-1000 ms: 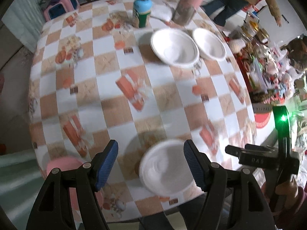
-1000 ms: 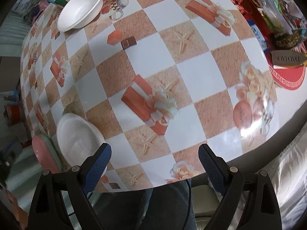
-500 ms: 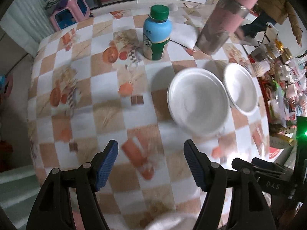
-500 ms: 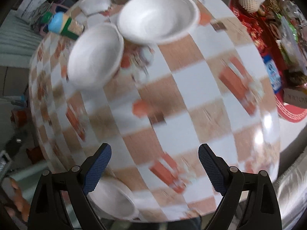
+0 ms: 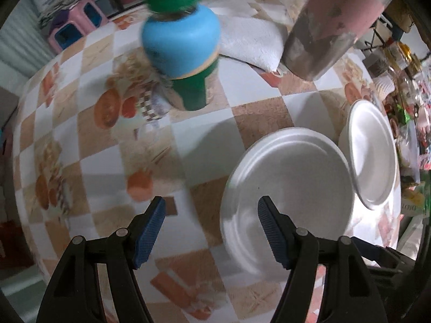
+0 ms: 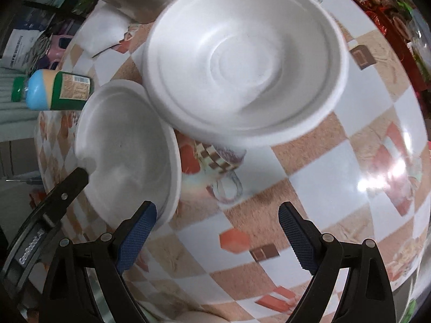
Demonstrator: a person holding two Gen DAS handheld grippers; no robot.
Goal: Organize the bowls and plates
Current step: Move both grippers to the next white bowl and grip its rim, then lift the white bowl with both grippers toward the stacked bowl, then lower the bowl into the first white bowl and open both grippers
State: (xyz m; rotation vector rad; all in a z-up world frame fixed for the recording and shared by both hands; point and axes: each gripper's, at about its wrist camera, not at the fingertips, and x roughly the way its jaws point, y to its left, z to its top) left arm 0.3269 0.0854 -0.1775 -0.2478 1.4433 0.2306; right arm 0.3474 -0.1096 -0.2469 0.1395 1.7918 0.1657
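Both claws spread wide, nothing clamped; two white foam bowls on the table.

I use the near bowl [image 5: 291,185] as landmark. Left claw [image 5: 211,231] straddles its left rim, right finger over it. Bottle [image 5: 183,40] stands beyond-left. Second bowl [image 6: 242,62] touches its right side; right claw [image 6: 216,238] hangs empty before both.

Checkered table [image 5: 204,140] with printed gift and fruit motifs. Blue-green bottle [image 5: 183,45], green cap, upright at 12 o'clock in left wrist view. Pink-grey tumbler [image 5: 331,21] at 1 o'clock, white cloth [image 5: 250,43] between them. Pink stool [image 5: 78,24], blurred, possibly plastic, at 10 o'clock beyond table.
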